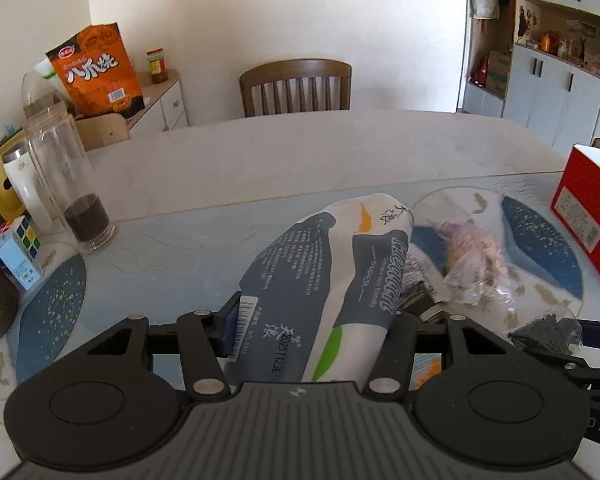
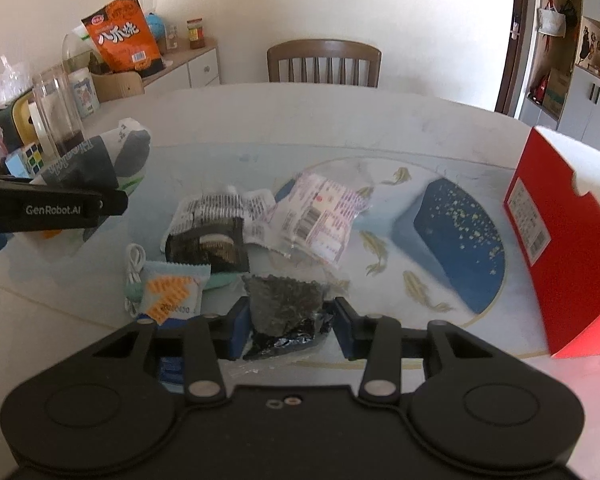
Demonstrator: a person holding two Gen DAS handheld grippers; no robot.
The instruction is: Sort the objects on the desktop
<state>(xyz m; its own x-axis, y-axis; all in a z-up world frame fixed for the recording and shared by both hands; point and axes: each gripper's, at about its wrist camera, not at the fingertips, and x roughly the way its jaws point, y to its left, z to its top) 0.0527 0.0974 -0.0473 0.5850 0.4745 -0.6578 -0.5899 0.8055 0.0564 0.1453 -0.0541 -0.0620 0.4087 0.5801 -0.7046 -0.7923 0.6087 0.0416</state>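
My left gripper is shut on a grey-and-white tissue pack and holds it above the table; the pack also shows in the right wrist view. My right gripper is shut on a clear bag of dark tea leaves, low over the glass table. Ahead of it lie a dark cookie packet, a white-and-pink snack packet, a small orange-and-white sachet and a coiled white cable.
A red box stands at the right. A glass bottle, a Rubik's cube and an orange snack bag are at the left. A wooden chair stands behind the table.
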